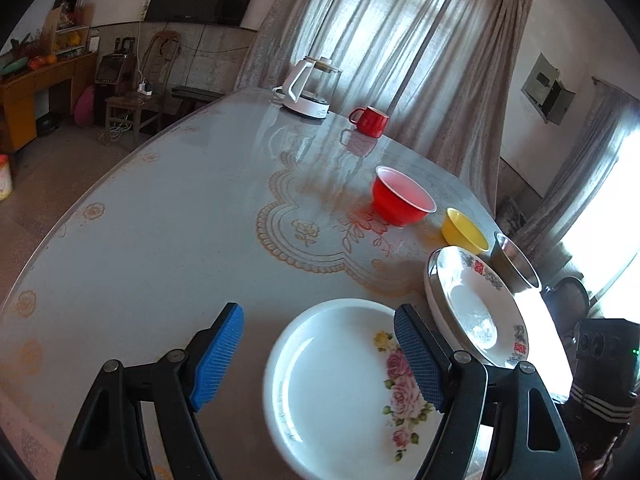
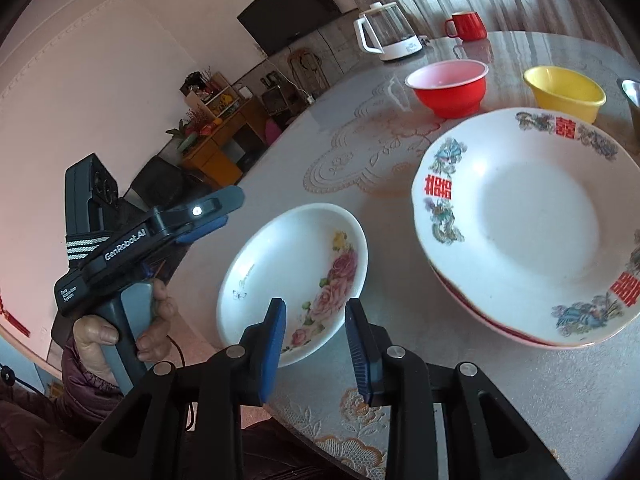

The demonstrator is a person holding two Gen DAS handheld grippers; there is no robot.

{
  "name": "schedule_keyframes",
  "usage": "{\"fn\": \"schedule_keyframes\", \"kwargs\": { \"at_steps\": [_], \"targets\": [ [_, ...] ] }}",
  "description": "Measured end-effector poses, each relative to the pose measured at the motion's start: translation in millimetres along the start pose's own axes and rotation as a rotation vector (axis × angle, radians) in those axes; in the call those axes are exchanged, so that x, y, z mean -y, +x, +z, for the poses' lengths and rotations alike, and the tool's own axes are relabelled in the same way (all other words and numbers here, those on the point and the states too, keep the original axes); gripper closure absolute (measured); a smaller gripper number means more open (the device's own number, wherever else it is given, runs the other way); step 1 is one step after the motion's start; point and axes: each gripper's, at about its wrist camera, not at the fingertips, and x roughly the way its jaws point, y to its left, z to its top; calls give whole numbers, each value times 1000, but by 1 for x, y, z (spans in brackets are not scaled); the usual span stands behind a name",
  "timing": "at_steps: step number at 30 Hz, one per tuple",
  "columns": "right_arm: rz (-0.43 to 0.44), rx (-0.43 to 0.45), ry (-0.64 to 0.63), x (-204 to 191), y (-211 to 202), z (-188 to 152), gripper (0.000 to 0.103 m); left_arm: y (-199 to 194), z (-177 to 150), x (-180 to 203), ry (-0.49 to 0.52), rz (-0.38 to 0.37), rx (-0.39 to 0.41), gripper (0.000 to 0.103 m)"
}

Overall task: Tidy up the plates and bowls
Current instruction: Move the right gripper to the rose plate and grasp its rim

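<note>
Plates and bowls are spread on the counter (image 1: pixel 140 216) in front of me. I see the rose plate (image 2: pixel 296 276) lying flat near the counter's near edge, and just to its right the stack of plates (image 2: pixel 520 216) with red characters and dragons on the top one. Behind them stand the red bowl (image 2: pixel 448 86) and the yellow bowl (image 2: pixel 564 92), apart from each other, and a metal bowl (image 1: pixel 516 260) at the far right. My left hand-held gripper (image 1: pixel 320 356) is released, its jaws wide above the rose plate's left part, holding nothing. My right hand-held gripper (image 2: pixel 316 344) has its jaws half apart near the plate's near rim; I see nothing pressed between the pads. A kettle (image 1: pixel 308 88) and a red mug (image 1: pixel 370 120) stand far back.
</note>
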Motion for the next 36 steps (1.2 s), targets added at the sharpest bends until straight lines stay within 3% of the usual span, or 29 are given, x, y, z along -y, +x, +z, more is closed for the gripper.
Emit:
{"fn": "schedule_keyframes", "kwargs": {
  "at_steps": [10,13,15,16,22,24,28,36],
  "targets": [
    [19,-47,63,15,28,0,73,8,-24,-17,-8,-39,-87,28],
    [1,-45,51,14,32,-2,79,16,-29,-11,14,-47,-118,42],
    [1,-41,57,17,35,-2,81,23,-33,-10,16,-47,-137,64],
    [1,-43,56,17,36,-3,81,25,-35,-8,20,-39,-139,67],
    [73,-42,115,28,36,-7,79,26,-36,-7,32,-29,-113,67],
    [104,-32,144,34,36,-8,79,26,-36,-7,37,-29,-114,62],
    [107,-15,130,34,35,-11,79,26,-37,-2,63,-29,-115,54],
    [117,-13,132,34,35,-12,79,28,-40,7,101,44,-88,54]
  ]
}}
